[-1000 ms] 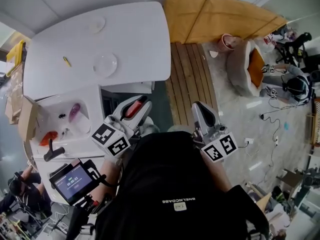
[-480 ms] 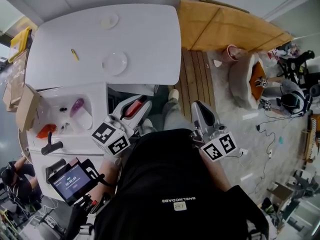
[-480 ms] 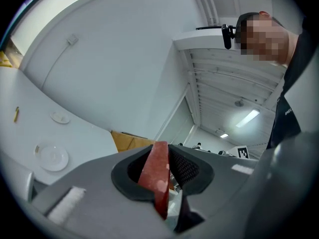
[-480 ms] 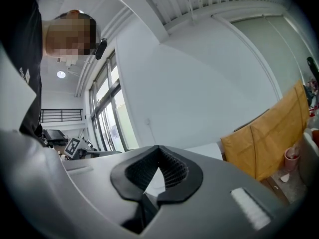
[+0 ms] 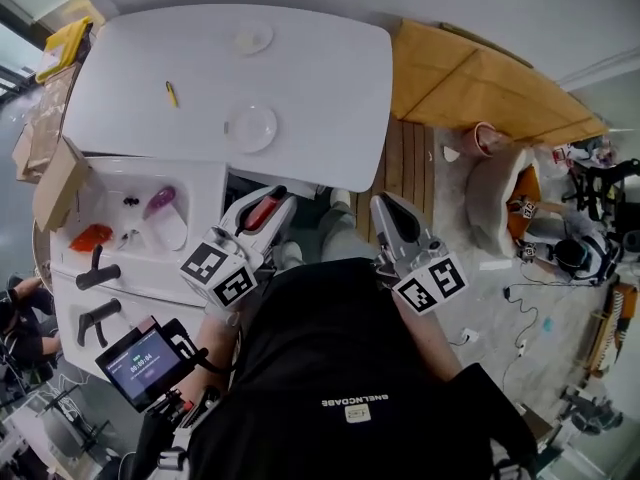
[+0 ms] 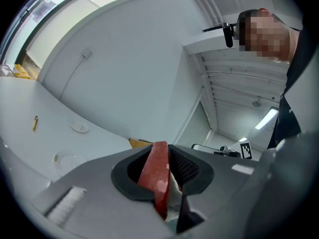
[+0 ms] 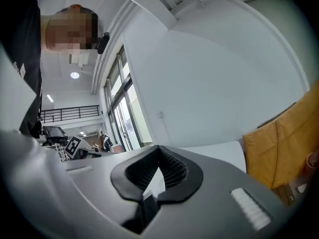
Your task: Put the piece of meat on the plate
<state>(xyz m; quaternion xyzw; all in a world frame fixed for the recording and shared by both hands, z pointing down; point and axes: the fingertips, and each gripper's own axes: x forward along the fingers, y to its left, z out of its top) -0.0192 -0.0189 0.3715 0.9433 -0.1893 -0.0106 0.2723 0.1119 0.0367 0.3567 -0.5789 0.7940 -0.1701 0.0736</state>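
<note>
Both grippers sit at frame centre, just above the black shirt. My left gripper (image 5: 272,200) has its jaws clamped on the piece of meat (image 6: 155,176), a red slab standing on edge between the pads. My right gripper (image 5: 384,204) keeps its jaws a narrow gap apart, with white worktop (image 5: 320,78) showing through. Farther off, in the upper left of the frame, the clear plate (image 5: 251,127) lies on that worktop, well apart from the meat, with a small yellow object (image 5: 171,94) to its left.
</note>
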